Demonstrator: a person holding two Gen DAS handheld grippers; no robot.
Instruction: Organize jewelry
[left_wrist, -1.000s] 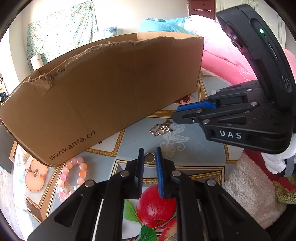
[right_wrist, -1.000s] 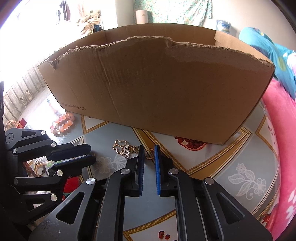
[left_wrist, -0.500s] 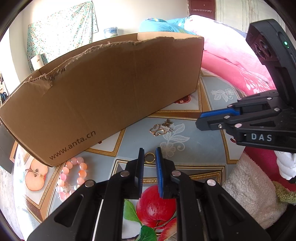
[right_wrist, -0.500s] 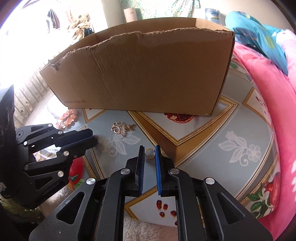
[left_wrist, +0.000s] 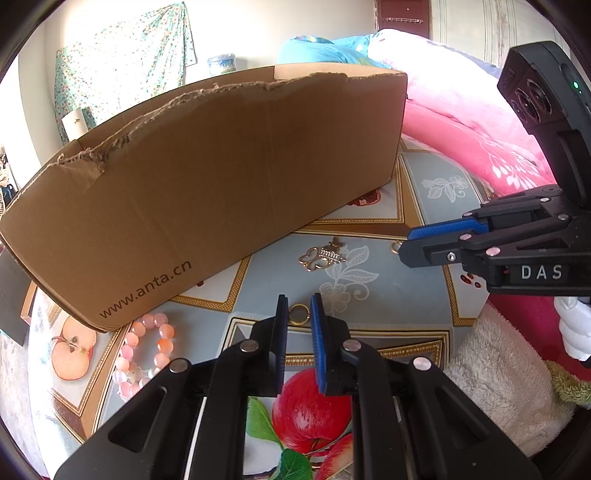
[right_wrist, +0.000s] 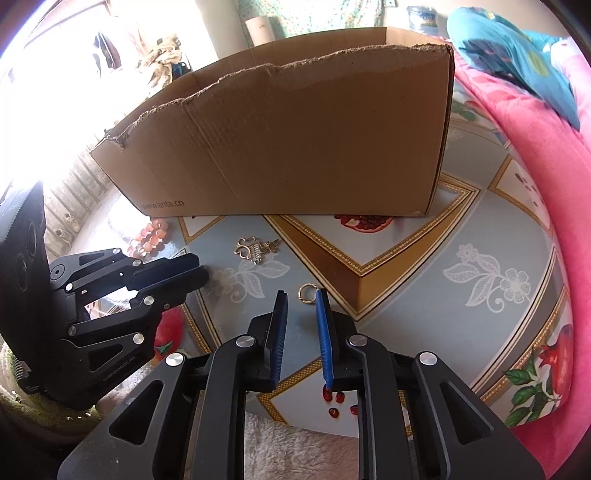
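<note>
A sunlit bedroom, with pink bedding at 2 o'clock, frames a table (right_wrist: 424, 258) covered in a fruit-and-flower printed cloth. The biggest thing on it is a torn cardboard box (right_wrist: 295, 140), open-topped, filling the far half from 10 to 1 o'clock. Next come the two tools: the right tongs (right_wrist: 302, 300) sit low over the cloth with a clear gap between the blue pads, and the left tongs (left_wrist: 298, 309) are likewise parted, holding nothing. In the right view the left tongs appear side-on at 9 o'clock. Smaller are the jewels: a pink bead bracelet (left_wrist: 146, 347) against the box's near corner at 8 o'clock of the left view, a gold butterfly clasp (left_wrist: 323, 254) between box and tongs, a gold ring (left_wrist: 298, 314) just ahead of the left pads, and a second, thinner ring (right_wrist: 307, 292) lying flat just ahead of the right pads, toward the right one. The step in hand looks like picking up that thin ring. To do it well, I judge the right tongs should centre on it, come down until the tips touch the cloth, close slowly across its width so it cannot skid, then lift it over the box wall.
</note>
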